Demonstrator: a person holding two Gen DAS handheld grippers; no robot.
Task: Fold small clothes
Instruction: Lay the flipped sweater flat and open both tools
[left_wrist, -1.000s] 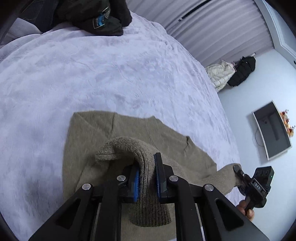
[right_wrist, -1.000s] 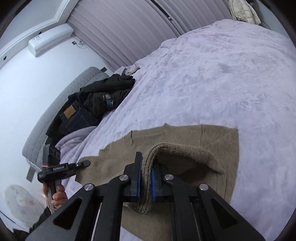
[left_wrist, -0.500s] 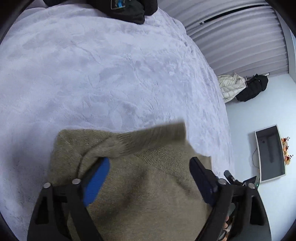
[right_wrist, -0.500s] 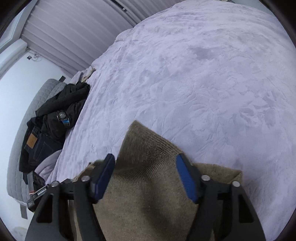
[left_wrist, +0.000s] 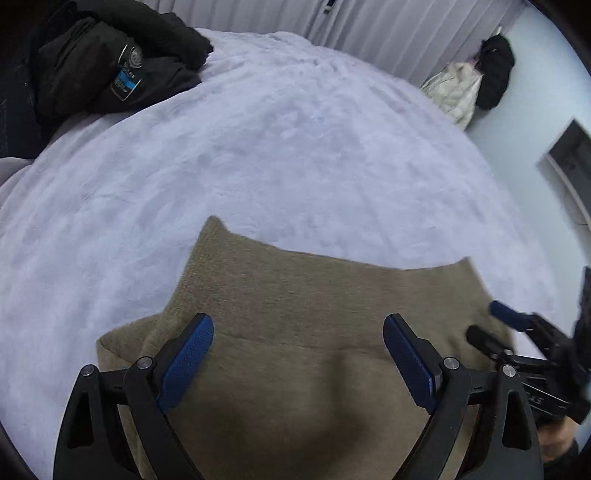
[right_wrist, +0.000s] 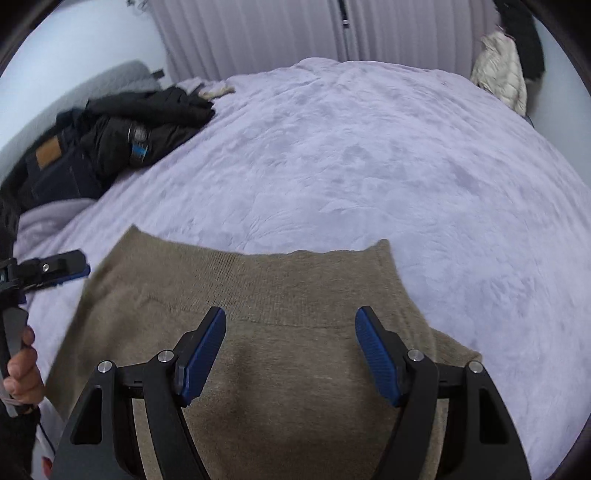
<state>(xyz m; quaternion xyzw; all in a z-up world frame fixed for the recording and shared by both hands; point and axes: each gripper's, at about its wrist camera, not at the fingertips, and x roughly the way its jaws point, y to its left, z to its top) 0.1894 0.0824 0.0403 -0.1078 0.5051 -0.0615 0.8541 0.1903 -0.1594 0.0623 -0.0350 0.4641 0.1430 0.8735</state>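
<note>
Folded tan knit garment (left_wrist: 325, 332) near the bed's (left_wrist: 258, 155) front edge; left gripper (left_wrist: 299, 354) and right gripper (right_wrist: 291, 347) both apart, empty, above it; risk: a descending finger may snag the loose top layer and undo the fold.

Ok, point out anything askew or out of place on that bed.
The tan sweater lies folded but uneven: its left edge sticks out and a rumple runs across it. Dark clothes sit heaped, unfolded, at the bedspread's far left. Nothing looks spilled or damaged.
</note>
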